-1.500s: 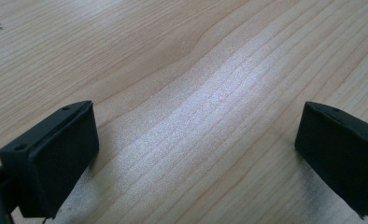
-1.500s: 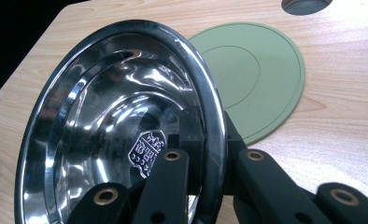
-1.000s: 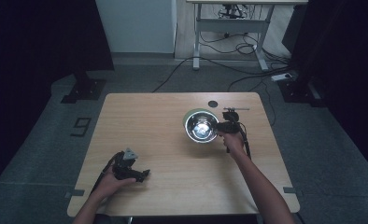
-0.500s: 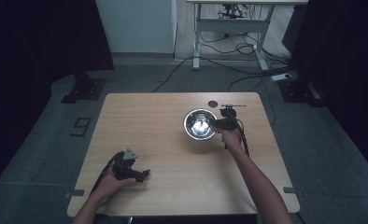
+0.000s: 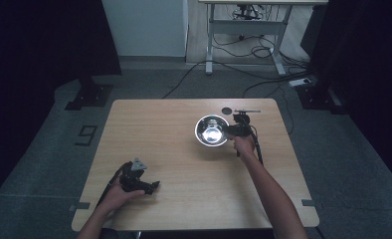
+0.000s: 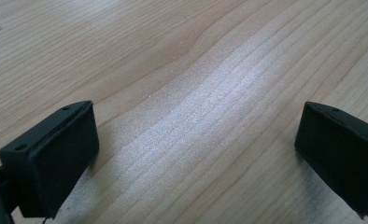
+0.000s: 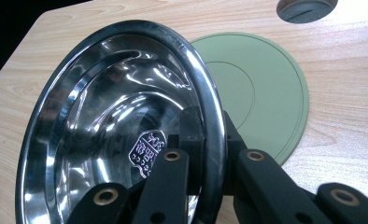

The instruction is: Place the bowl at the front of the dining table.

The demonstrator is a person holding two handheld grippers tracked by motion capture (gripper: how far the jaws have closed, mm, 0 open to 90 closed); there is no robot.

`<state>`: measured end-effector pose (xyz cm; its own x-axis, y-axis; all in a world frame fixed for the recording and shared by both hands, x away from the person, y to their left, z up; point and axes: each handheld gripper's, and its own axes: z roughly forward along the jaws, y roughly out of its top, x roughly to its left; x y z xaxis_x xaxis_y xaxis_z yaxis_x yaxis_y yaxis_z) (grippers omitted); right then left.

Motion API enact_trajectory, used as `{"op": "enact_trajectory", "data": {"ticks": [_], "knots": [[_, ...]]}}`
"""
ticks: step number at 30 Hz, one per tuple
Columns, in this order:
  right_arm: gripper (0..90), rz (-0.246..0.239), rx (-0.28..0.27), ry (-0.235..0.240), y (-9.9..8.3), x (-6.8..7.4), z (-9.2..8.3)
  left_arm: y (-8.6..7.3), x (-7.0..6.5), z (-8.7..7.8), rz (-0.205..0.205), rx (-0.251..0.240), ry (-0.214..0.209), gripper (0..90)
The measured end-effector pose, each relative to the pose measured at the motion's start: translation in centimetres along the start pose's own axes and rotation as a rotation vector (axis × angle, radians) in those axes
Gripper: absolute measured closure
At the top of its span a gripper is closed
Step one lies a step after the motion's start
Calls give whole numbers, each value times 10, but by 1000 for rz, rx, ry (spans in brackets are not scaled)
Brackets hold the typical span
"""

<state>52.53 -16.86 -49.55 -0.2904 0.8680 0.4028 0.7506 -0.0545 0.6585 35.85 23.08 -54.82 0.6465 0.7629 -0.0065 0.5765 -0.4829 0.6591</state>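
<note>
Right gripper (image 7: 205,154) clamped on steel bowl (image 7: 121,126) rim, one jaw inside, one outside; bowl tilted over green mat (image 7: 266,93), far right of table (image 5: 159,129). Left gripper (image 5: 137,180) idle near left, jaws wide apart, nothing between.

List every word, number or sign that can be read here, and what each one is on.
"9": dark mark on the grey floor left of the table.
Stamped emblem inside the steel bowl held by the right tool: characters too small and glary to read.
</note>
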Motion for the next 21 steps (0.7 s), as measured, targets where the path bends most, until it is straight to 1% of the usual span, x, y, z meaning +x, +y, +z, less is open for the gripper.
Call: {"op": "enact_trajectory", "data": {"ticks": [8, 15, 17, 18, 21], "knots": [[857, -3, 9, -10, 3, -2, 4, 0, 0, 0, 0, 0, -1, 0], [857, -3, -7, -11, 10, -2, 7, 0, 0, 0, 0, 0, -1, 0], [857, -1, -9, -9, 10, -2, 8, 0, 0, 0, 0, 0, -1, 0], [857, -1, -5, -17, 10, -4, 10, 0, 0, 0, 0, 0, -1, 0], [857, 2, -5, -20, 10, -6, 12, 0, 0, 0, 0, 0, -1, 0]]}}
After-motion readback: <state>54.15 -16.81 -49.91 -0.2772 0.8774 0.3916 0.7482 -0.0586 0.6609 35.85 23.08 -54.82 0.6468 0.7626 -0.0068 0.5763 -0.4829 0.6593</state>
